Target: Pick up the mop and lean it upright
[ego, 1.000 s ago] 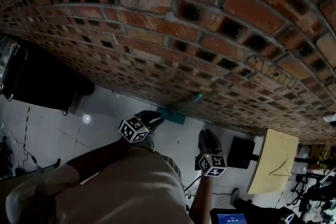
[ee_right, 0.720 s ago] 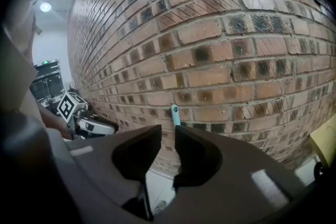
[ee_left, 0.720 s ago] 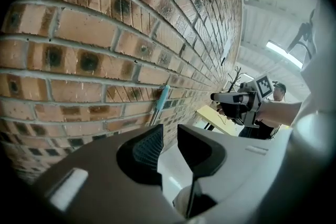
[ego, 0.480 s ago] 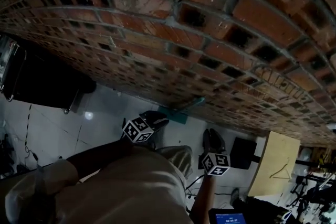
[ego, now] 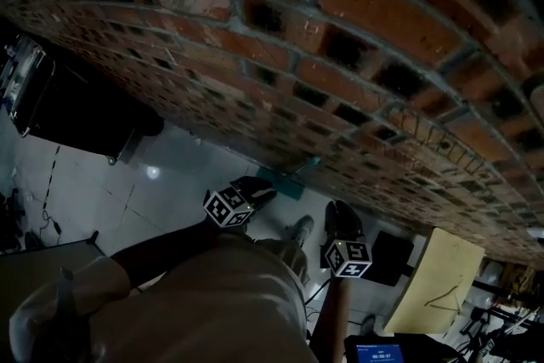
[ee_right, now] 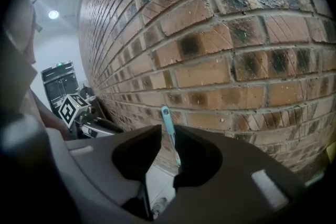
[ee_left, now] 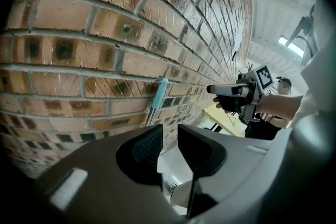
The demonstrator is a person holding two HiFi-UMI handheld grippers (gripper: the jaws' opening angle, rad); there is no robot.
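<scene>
- While its jaws stand a narrow gap apart with nothing between them, the left gripper (ego: 260, 188) points at the brick wall (ego: 357, 30). The mop lies toward two o'clock, close by.
- The mop (ego: 304, 165) seems to lean on the wall, its handle running toward two o'clock in the head view.
- The right gripper (ego: 338, 212) is also slightly parted and empty. The handle shows through its gap at eleven o'clock, untouched. The left looks nearer.
</scene>
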